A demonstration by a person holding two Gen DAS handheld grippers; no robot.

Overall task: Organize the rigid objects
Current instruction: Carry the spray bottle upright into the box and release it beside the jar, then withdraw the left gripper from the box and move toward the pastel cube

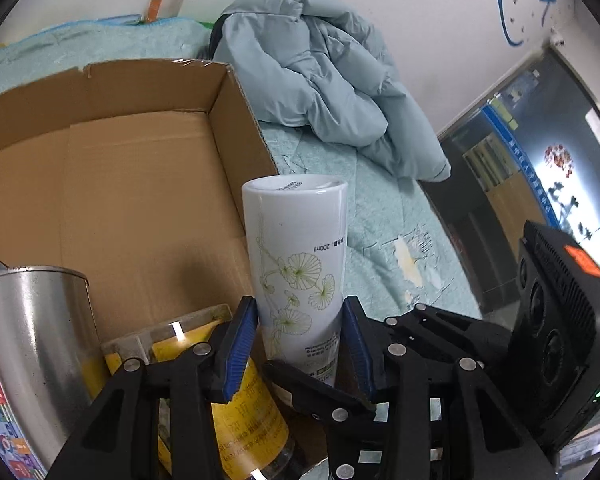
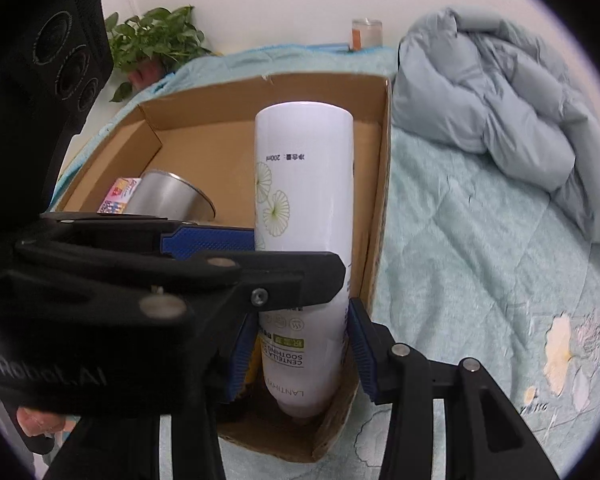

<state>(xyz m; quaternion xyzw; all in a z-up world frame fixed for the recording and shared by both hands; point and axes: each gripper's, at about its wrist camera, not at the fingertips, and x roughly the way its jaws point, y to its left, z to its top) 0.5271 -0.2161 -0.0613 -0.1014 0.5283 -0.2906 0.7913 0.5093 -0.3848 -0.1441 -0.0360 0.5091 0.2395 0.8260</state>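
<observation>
Both tools, left (image 1: 300, 344) and right (image 2: 300, 356), are clamped on the tall white flower-printed bottle (image 2: 304, 208), inverted over the open cardboard box (image 2: 228, 136). Placing is under way; next, probably, lower it beside the steel cup (image 2: 168, 198) and release.

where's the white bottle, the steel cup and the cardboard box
white bottle (image 1: 296, 248), left wrist view, on its flower-printed side
steel cup (image 1: 36, 344), left wrist view, on its shiny side wall
cardboard box (image 2: 380, 184), right wrist view, on the inside of its right wall
</observation>
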